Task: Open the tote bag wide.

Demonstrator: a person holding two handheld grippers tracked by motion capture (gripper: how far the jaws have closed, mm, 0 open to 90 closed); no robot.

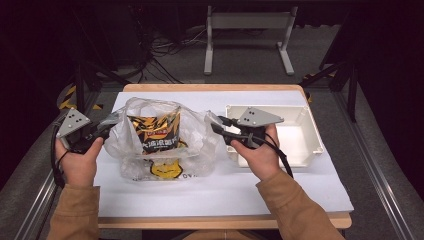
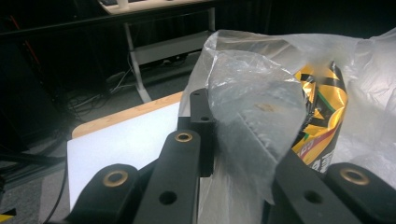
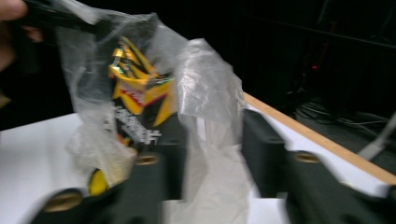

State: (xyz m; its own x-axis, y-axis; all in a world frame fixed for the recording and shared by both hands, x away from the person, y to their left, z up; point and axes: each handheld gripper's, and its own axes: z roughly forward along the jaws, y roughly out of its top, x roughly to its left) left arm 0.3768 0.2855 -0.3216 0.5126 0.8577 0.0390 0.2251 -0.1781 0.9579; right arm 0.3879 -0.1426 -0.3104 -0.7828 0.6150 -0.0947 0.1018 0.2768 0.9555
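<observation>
Plastic bag sits at the centre of the white counter, and both hands have it by the rim. Nearest us, the left gripper comes in from nine o'clock, its jaws pressed tight on the bag's left handle; in the left gripper view the film is squeezed flat between them. From three o'clock the right gripper has the other handle: in the right gripper view, a fold of film hangs between jaws that are partly closed, though the blur keeps me from saying the pads truly bite. Inside, the yellow-and-black snack packet stands upright, its top showing through the mouth. Farther back at two o'clock, the white tray waits, nothing visible in it. My read: mouth pulled open, packet not yet out, so the unloading is all ahead.
</observation>
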